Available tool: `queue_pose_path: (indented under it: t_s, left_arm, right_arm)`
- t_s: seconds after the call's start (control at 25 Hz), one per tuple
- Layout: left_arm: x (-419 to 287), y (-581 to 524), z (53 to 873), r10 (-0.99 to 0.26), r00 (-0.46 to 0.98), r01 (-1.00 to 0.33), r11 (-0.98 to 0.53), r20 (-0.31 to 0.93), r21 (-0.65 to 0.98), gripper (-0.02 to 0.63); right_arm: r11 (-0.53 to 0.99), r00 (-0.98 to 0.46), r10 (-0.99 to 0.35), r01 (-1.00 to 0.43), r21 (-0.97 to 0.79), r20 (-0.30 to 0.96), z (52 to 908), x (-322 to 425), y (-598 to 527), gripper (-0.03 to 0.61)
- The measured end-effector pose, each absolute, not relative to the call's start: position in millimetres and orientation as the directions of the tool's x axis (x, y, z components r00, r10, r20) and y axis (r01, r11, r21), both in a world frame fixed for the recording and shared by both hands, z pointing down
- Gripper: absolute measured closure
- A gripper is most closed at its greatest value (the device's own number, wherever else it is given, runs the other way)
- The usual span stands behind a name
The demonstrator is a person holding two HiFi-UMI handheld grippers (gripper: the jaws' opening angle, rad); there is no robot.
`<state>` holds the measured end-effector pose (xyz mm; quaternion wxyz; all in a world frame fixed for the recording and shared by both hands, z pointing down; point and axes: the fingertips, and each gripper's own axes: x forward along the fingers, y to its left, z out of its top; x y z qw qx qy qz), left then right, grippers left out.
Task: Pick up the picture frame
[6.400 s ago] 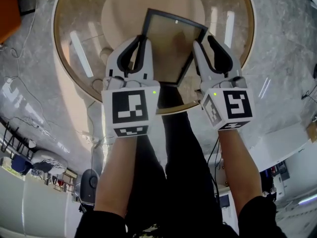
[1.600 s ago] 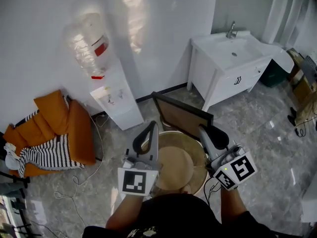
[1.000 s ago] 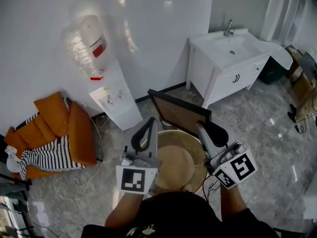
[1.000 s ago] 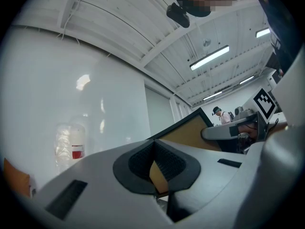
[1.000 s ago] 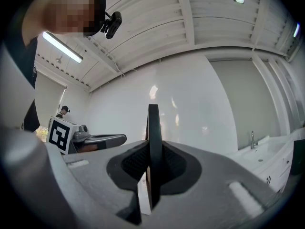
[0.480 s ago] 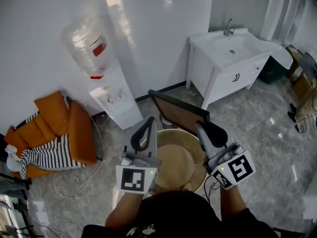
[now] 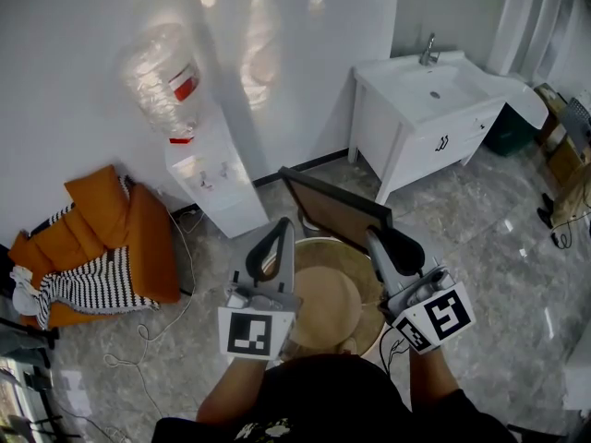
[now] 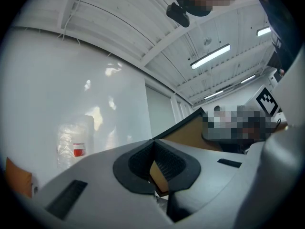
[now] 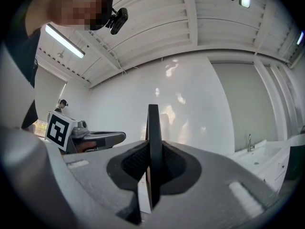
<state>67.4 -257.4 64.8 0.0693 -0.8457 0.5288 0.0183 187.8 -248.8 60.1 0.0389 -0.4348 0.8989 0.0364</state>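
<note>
Holds the picture frame (image 7: 334, 212) in the air above the round counter (image 7: 325, 289), touching nothing below, pinched from both sides. Clamps the left claw (image 7: 277, 233) fully shut on the frame's near left corner, with brown backing showing between the pads in the left gripper view. Grips with the right claw (image 7: 377, 238) on the frame's right edge, parted only by the thickness of the black moulding, which stands upright and edge-on between the pads in the right gripper view. Places the frame straight ahead of both claws and between them, about as near to one as to the other, with its top edge running crosswise from the left claw to the right. Leans the panel up and away from the body, far edge highest. Looks lifted already; seems to call for moving both claws together and level, since leading with one side would likely twist the frame in the pinch
</note>
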Motion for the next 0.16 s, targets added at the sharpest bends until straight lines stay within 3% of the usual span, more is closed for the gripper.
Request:
queue_pose_path:
  t_s: [0.16]
  left_arm:
    - [69.6,-258.3,65.9,-0.892,0.44,-0.897,-0.43,-0.105,-0.099,0.6]
  right_arm:
    - [0.618,-0.618,-0.78,-0.786,0.029,-0.102,60.9,190.7,-249.6,0.532]
